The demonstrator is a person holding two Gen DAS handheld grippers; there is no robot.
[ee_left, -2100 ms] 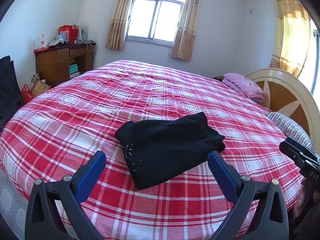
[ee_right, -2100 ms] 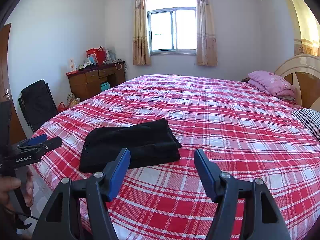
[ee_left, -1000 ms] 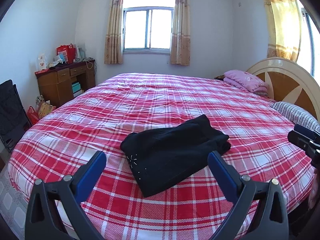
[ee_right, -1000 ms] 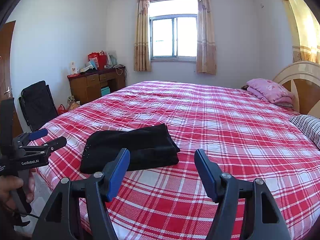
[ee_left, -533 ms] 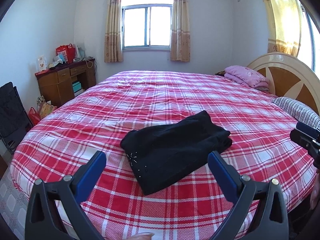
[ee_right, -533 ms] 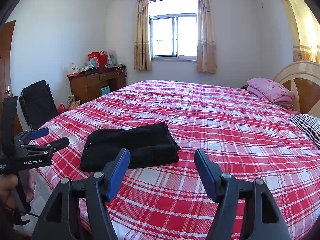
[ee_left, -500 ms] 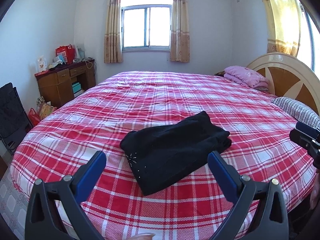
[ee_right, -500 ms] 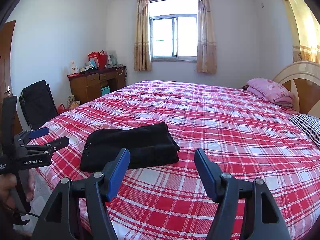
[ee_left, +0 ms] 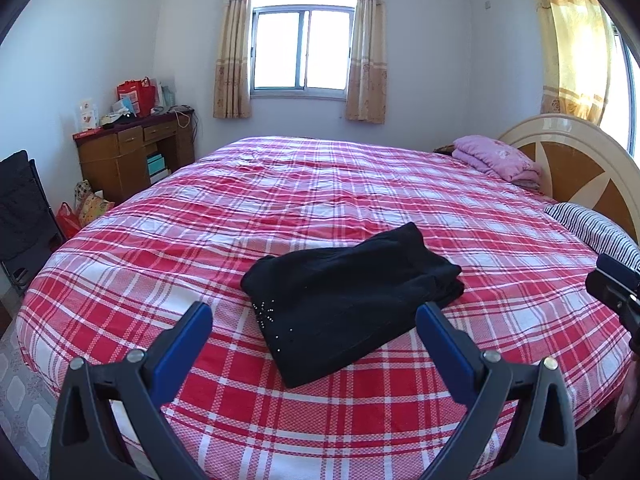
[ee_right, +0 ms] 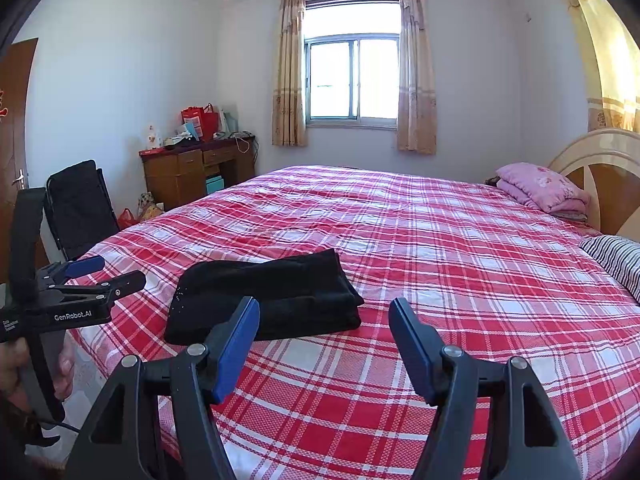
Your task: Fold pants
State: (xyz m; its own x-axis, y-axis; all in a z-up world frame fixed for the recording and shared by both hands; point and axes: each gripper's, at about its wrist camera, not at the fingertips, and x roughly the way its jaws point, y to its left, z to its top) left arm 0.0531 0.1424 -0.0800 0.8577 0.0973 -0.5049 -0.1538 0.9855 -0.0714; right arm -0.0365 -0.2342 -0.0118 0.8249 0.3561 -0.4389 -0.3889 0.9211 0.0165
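Black pants (ee_left: 348, 296) lie folded into a compact stack on the red plaid bed (ee_left: 320, 200), near its front edge; small studs show at one corner. In the right wrist view the same pants (ee_right: 268, 296) sit left of centre. My left gripper (ee_left: 314, 320) hovers in front of and above the stack, open, with nothing between its blue pads. My right gripper (ee_right: 324, 312) is also open and empty, held back from the bed's edge, just right of the pants. Each gripper appears at the edge of the other's view, held by a hand.
A folded pink blanket (ee_left: 496, 158) and a striped pillow (ee_left: 592, 226) lie by the round headboard (ee_left: 580, 152) at right. A wooden desk (ee_right: 196, 172) with bags and a black folding chair (ee_right: 80, 208) stand at the left wall. A window is at the back.
Over the last second nothing has visibly moved. Two seconds ago both grippers were tilted lower toward the bed; they have since levelled out and pulled back slightly.
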